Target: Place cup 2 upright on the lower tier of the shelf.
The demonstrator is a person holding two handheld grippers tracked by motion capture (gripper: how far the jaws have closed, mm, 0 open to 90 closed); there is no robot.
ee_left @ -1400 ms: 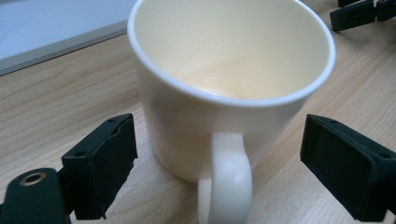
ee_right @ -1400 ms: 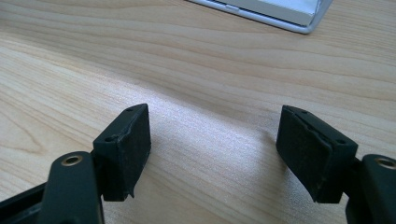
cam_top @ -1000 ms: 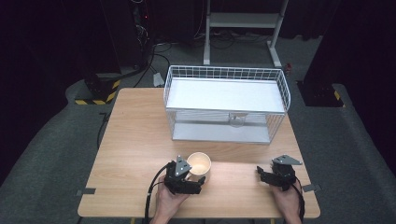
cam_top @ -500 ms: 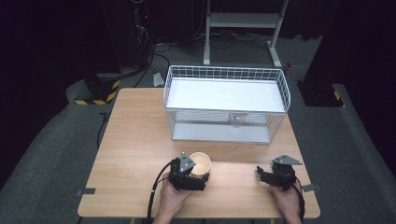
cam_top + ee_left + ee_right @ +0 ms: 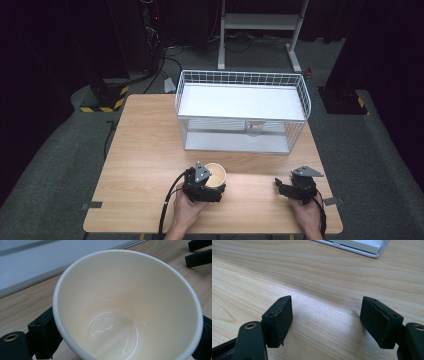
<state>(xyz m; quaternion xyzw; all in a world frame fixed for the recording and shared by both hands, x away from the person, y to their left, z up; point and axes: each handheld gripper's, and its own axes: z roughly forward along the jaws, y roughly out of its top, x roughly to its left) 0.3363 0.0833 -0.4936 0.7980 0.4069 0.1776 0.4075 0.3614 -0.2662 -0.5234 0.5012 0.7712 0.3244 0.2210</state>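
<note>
Wooden table (image 5: 145, 150): one paper cup (image 5: 215, 174), two grippers.

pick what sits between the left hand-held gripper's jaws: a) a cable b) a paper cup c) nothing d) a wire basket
b, the left hand-held gripper has a jaw on each side of the empty cup, as the left gripper view shows up close.
</note>
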